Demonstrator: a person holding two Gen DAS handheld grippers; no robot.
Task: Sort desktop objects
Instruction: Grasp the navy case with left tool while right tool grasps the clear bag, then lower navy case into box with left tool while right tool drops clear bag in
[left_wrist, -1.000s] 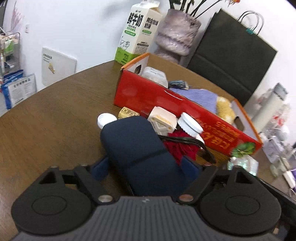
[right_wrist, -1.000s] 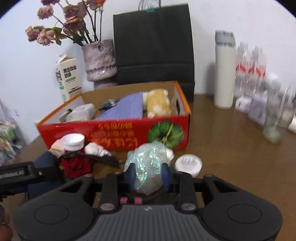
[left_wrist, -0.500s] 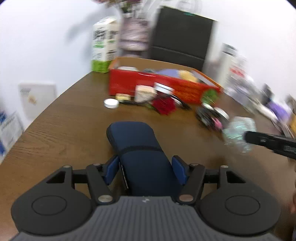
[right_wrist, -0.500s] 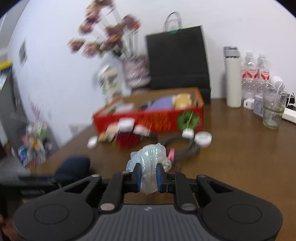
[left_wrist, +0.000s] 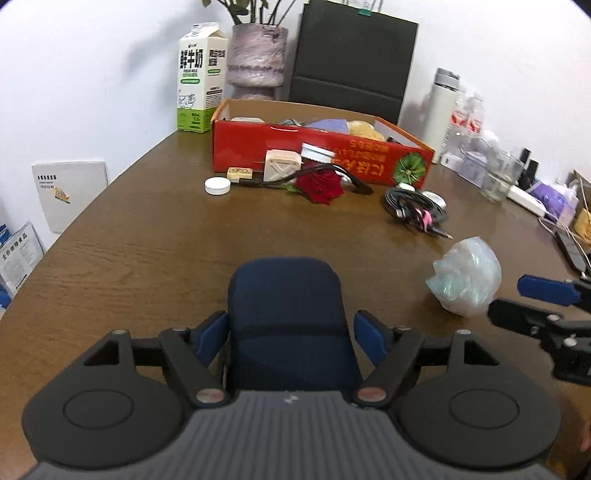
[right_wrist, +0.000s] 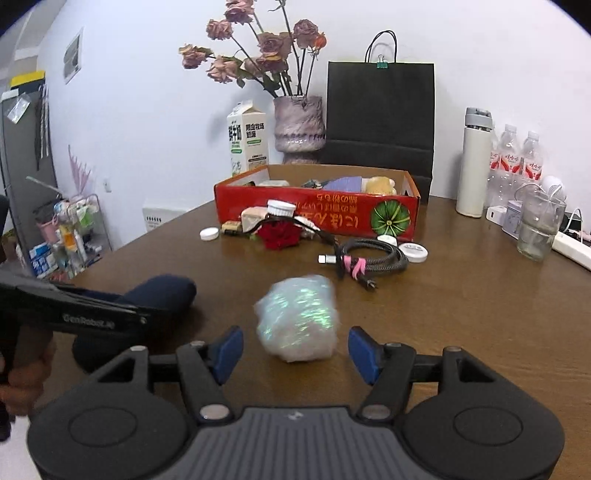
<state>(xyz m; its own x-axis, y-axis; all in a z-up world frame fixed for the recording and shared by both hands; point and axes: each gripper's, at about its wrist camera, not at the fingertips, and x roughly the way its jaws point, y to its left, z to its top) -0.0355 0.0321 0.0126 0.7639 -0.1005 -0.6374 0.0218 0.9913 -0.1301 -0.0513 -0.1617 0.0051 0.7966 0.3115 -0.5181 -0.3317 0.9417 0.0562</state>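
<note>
The near end of the dark navy soft case disappears under my left tool, so I cannot see how far back it runs. The crumpled iridescent plastic wrap ball is motion-blurred in the right wrist view. My left tool's jaws are opening; its blue pads flank the case with a narrow gap on the right side, the case lying on the brown wooden tabletop. My right tool is also opening, its pads well clear of the wrap ball, which sits between them, just ahead. Farther ahead of both tools lie a coiled black cable with a pink tie, a red rose, a white round cap and the red cardboard box. A hand grips the left tool's handle at the right view's left edge.
</note>
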